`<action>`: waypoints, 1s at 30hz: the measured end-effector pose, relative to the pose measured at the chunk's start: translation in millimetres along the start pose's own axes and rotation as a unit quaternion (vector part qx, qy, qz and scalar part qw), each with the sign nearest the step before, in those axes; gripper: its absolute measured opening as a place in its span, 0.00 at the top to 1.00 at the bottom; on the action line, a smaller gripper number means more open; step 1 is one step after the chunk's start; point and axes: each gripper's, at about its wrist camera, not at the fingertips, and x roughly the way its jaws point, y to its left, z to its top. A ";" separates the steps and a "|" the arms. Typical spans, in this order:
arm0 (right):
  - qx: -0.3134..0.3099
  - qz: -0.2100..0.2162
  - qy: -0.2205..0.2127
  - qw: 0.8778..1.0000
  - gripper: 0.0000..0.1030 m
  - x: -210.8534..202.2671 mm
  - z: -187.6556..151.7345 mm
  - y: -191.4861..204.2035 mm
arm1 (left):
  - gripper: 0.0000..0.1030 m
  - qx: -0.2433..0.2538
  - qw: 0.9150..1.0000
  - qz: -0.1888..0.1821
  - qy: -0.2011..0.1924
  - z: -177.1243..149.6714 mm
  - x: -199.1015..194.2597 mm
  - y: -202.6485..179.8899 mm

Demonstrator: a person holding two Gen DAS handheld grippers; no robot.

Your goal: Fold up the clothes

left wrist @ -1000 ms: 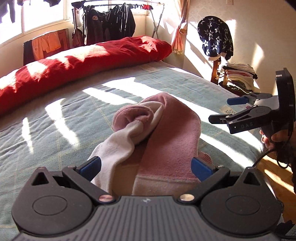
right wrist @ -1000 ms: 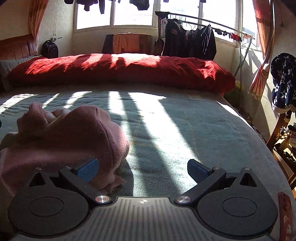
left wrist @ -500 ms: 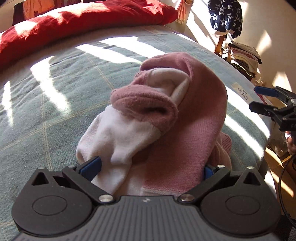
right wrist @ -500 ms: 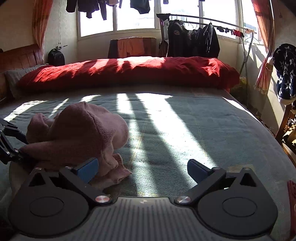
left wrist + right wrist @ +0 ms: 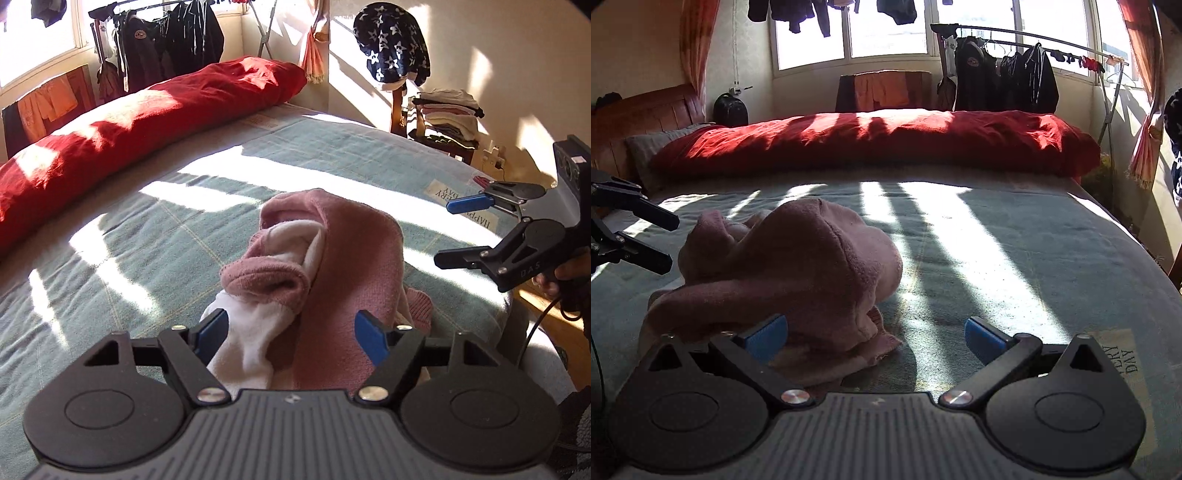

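Note:
A crumpled pink fleece garment (image 5: 354,258) with a white inner part lies on the grey-green bedspread (image 5: 147,236). My left gripper (image 5: 290,334) hovers at its near end. Its jaws are closing, with the white and pink cloth showing between the blue pads, which do not visibly pinch it. In the right wrist view the left gripper (image 5: 668,242) has its tips at the edge of the garment (image 5: 798,258), still apart. My right gripper (image 5: 875,336) stands open at the garment's other side, with the hem by its left pad. The right gripper (image 5: 443,232) is held by a hand at the bed's edge.
A long red duvet roll (image 5: 879,140) lies across the far side of the bed. A clothes rack with dark jackets (image 5: 1004,74) stands by the window. A chair with stacked folded clothes (image 5: 447,114) and a star-patterned garment (image 5: 391,48) stands beside the bed.
The left gripper's jaws have narrowed around the garment's near end. It dipped towards the cloth, then drew back and tilted up. The right gripper has stayed beside the garment.

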 end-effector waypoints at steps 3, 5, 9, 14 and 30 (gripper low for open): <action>-0.005 0.002 0.003 1.000 0.00 -4.4 -1.4 2.9 | 0.59 -0.001 1.000 0.008 0.016 0.0 11.7 6.3; -0.007 0.000 0.003 1.000 0.00 -7.4 -2.4 2.6 | 0.69 0.000 1.000 0.012 0.017 -0.1 15.2 9.6; -0.014 0.010 0.002 1.000 0.00 -11.4 -5.1 2.7 | 0.71 0.013 1.000 0.017 0.012 3.5 20.0 8.9; -0.050 0.044 -0.016 0.998 0.00 -17.6 -0.7 21.4 | 0.71 0.045 0.998 0.032 0.021 4.1 36.1 0.6; -0.117 0.203 0.018 0.972 0.07 17.4 34.2 120.6 | 0.67 -0.034 0.999 0.032 -0.023 -10.8 33.8 39.4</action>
